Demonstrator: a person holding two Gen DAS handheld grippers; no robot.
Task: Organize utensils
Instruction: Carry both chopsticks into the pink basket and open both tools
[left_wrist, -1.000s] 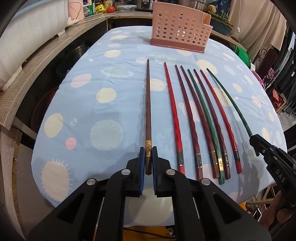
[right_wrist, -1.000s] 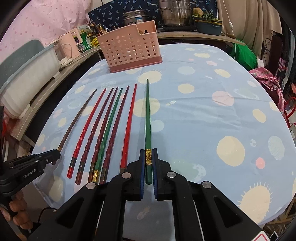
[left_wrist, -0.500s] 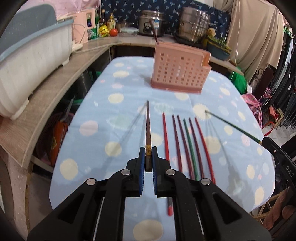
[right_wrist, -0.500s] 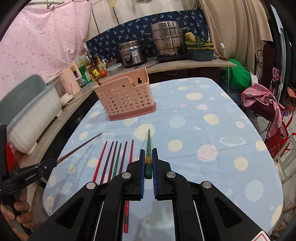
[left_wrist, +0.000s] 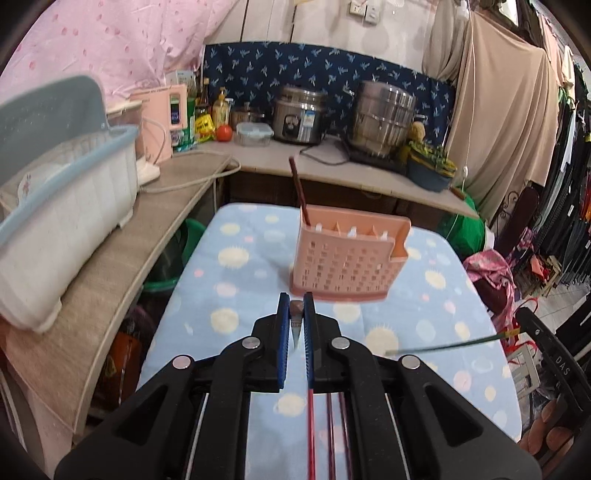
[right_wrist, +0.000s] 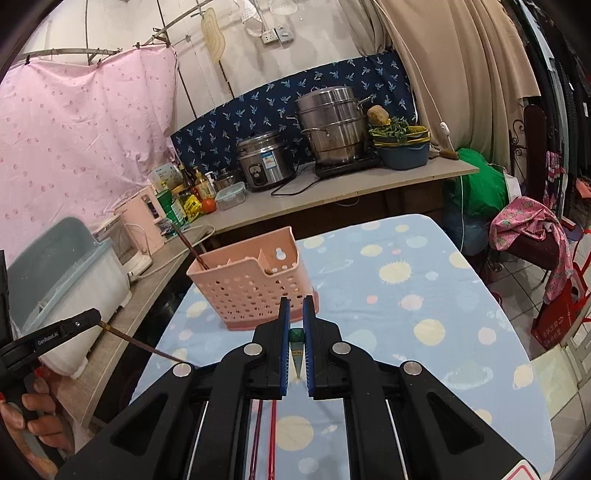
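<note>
My left gripper (left_wrist: 296, 321) is shut on a brown chopstick (left_wrist: 296, 323), held in the air with its tip pointing down; it also shows in the right wrist view (right_wrist: 147, 346). My right gripper (right_wrist: 295, 339) is shut on a green chopstick (right_wrist: 296, 345), which shows in the left wrist view (left_wrist: 443, 347) too. The pink perforated utensil basket (left_wrist: 347, 258) stands on the table ahead of both grippers and holds one brown chopstick (left_wrist: 298, 192). Red chopsticks (left_wrist: 311, 435) lie on the cloth below the grippers.
The table has a light blue cloth with pale dots (left_wrist: 236, 291). A wooden counter (left_wrist: 110, 266) on the left carries a white and blue dish rack (left_wrist: 55, 206). The back counter holds a rice cooker (left_wrist: 299, 114), a steel steamer (left_wrist: 384, 118) and bottles.
Both grippers have lifted their chopsticks off the table, risen and tilted them tip-down. The basket now sits level with the fingertips; the other chopsticks have dropped below the views.
</note>
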